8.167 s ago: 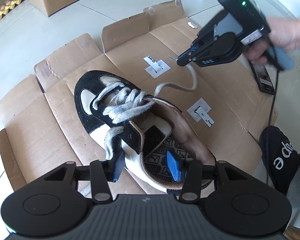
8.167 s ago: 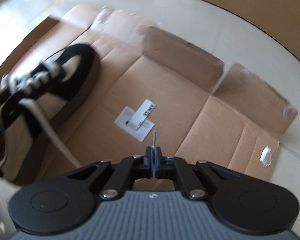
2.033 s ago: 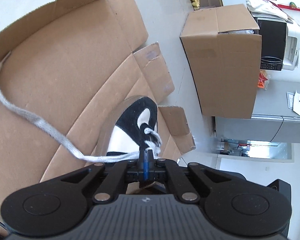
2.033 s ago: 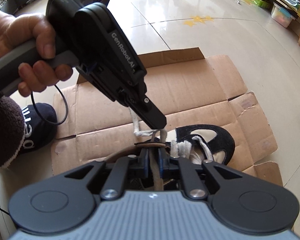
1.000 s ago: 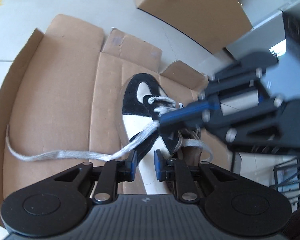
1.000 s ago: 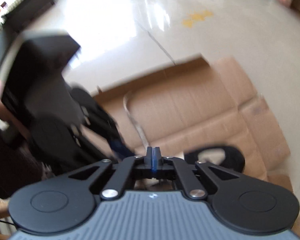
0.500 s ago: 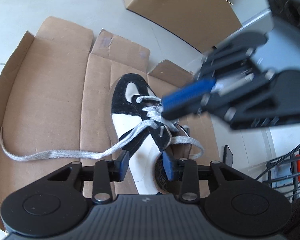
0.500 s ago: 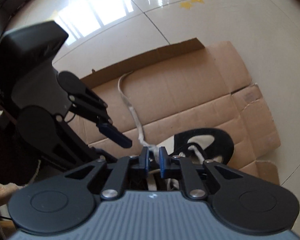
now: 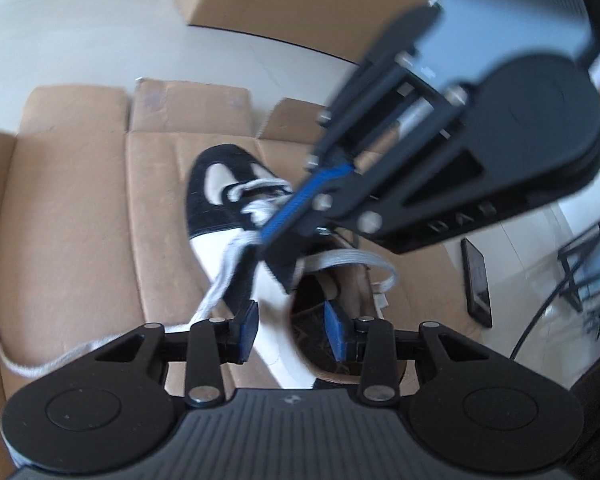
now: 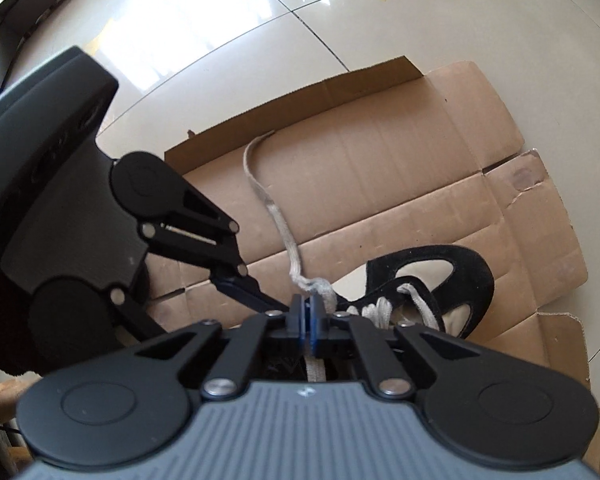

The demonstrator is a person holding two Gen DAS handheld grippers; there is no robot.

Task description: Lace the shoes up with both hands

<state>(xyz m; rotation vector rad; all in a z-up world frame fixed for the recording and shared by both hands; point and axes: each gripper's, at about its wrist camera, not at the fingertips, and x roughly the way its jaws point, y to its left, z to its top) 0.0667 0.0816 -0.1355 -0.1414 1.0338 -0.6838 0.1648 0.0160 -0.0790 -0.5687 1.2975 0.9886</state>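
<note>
While the shoe (image 9: 224,200) lies on a flattened sheet of cardboard (image 9: 68,208) spread over a pale tiled floor (image 10: 204,24), both grippers work close above it. It is a low sneaker with a black suede toe and side panels, cream-white leather between them, and a brown lining around the open heel. Its flat grey-white lace (image 10: 278,216) is threaded in loose crossings over the tongue; one free end trails away across the cardboard, and another stretch loops over the shoe's opening.

From the left wrist view, the left gripper (image 9: 291,328) hovers over the heel end with its blue pads standing apart and nothing pressed between them; the shoe's white side shows through the gap. The right gripper (image 10: 310,322) points steeply down at the laced part, its blue pads drawn together on a strand of the lace that shows just below them.

A closed cardboard box (image 9: 284,0) stands on the floor beyond the sheet, and a dark phone (image 9: 476,280) lies beside the sheet.
</note>
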